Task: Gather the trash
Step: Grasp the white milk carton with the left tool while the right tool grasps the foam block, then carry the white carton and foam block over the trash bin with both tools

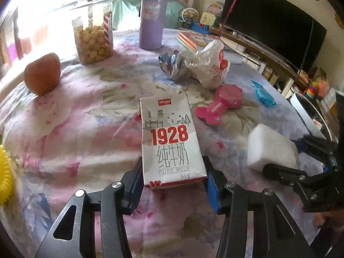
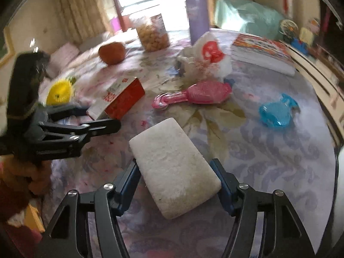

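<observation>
We had carton [image 1: 172,144] between left fingers [image 1: 137,178], foam [image 2: 174,176] between right [image 2: 126,182] (both barely pinched, may slip).

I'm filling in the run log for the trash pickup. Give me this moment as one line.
left tongs: around milk carton | right tongs: around white foam block | both lie on table

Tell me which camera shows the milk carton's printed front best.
Left wrist view: the milk carton lies face-up between the left gripper's fingers, label readable. The right wrist view shows only its red side, blurred.
</observation>
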A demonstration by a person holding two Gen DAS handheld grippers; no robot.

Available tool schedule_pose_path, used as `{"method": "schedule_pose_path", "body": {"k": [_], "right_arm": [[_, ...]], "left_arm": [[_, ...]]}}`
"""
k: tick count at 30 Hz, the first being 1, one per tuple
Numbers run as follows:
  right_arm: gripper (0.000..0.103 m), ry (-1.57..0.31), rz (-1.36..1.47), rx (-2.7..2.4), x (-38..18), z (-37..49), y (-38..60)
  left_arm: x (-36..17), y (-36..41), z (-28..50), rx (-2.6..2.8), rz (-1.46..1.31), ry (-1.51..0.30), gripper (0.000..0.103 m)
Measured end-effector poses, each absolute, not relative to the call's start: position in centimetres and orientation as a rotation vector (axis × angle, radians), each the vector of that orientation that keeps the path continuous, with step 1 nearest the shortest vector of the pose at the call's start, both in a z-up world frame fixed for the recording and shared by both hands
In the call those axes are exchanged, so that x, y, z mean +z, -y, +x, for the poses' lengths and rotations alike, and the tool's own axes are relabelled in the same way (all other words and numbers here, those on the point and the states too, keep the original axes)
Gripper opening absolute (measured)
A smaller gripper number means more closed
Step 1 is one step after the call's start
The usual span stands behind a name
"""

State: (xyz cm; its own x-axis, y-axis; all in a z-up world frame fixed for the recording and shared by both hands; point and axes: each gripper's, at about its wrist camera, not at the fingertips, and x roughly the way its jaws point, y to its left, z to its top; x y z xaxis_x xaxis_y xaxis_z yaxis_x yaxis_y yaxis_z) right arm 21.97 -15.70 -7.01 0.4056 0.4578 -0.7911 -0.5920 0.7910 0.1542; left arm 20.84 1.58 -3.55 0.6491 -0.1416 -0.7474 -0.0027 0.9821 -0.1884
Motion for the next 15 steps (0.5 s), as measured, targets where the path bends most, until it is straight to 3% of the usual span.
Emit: {"method": "schedule_pose_path", "body": {"k": [15], "right_arm": [[0.064,-0.862,0.156,0.448,-4.1,18.0,25.4]], "left_arm": [[-1.6,5.6,20.0,-0.321,-0.137,-0.825,0.048]]}}
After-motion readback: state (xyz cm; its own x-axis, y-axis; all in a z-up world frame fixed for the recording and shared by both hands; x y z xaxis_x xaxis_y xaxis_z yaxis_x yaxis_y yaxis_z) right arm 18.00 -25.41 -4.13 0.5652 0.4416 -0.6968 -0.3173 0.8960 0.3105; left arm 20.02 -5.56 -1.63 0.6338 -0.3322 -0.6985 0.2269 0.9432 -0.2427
